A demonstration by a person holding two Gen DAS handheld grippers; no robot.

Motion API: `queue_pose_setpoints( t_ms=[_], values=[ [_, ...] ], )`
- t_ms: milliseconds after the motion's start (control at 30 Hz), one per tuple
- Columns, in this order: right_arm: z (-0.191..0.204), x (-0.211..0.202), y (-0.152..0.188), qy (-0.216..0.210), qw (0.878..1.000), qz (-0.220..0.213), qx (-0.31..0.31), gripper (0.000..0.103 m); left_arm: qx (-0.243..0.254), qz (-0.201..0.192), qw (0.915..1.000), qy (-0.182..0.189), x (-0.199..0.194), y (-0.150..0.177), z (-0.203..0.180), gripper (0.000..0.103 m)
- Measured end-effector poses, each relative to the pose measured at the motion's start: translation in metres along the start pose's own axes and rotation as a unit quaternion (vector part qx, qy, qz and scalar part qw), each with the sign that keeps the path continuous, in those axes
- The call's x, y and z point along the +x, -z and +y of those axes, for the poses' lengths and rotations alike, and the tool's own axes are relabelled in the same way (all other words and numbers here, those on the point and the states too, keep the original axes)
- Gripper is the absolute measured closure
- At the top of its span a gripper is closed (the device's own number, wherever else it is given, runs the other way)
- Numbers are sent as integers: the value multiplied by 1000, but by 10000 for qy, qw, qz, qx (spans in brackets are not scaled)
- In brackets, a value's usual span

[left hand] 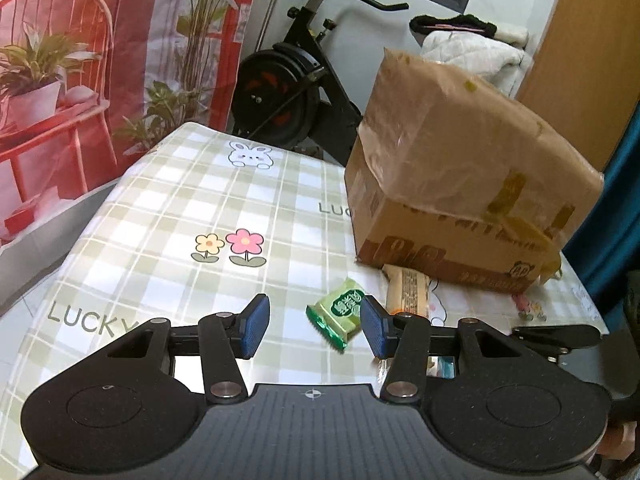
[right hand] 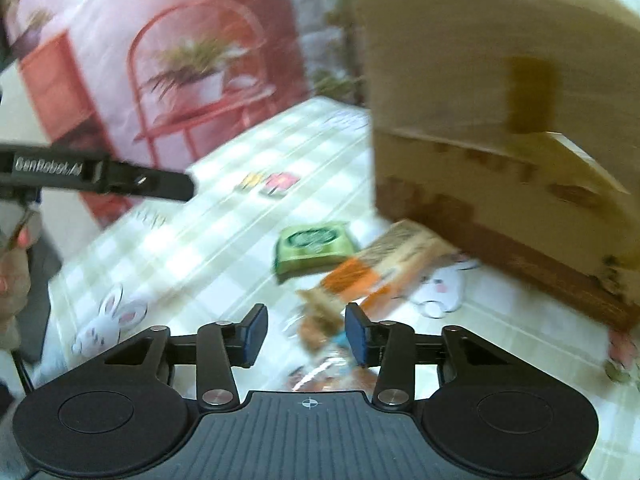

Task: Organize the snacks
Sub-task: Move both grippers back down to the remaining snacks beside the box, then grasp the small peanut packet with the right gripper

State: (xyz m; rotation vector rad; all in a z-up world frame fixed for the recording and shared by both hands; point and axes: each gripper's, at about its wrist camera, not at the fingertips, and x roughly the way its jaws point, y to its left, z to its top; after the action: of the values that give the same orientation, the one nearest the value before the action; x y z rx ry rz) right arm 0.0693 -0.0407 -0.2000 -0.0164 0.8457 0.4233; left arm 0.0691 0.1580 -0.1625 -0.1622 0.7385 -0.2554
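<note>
green snack packet (left hand: 339,312) lies flat on checked tablecloth (left hand: 168,216), beside cardboard box (left hand: 460,184) | left gripper (left hand: 314,326) jaws apart, empty | right gripper (right hand: 306,334) jaws apart, blurred wrappers between | packet judged light, crinkly, slippery; best pinched across its sealed edge

— From my right wrist view everything smears; the snack (right hand: 320,332) between my jaws is unreadable.
— Left wrist view: the cardboard box (left hand: 460,184) hides the tan packet's (left hand: 406,290) far end.
</note>
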Motion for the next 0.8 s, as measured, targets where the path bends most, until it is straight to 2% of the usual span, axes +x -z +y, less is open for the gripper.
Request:
queue_pose_setpoints(
  t_ms=[267, 400, 467, 567, 800],
  values=[
    [12, 21, -11, 164, 9975, 435, -537, 67, -3, 27, 10000, 71, 7, 0, 3, 51],
    [19, 26, -12, 117, 9940, 754, -785, 72, -13, 50, 10000, 78, 9, 1, 2, 51],
    [19, 27, -10, 177, 9936, 743, -833, 72, -6, 69, 9999, 78, 9, 2, 2, 51],
    [12, 28, -11, 245, 9946, 748, -684, 79, 5, 84, 9999, 92, 9, 2, 3, 51],
    [13, 30, -13, 319, 9919, 918, -817, 79, -38, 104, 9999, 97, 10, 3, 3, 51]
  ],
)
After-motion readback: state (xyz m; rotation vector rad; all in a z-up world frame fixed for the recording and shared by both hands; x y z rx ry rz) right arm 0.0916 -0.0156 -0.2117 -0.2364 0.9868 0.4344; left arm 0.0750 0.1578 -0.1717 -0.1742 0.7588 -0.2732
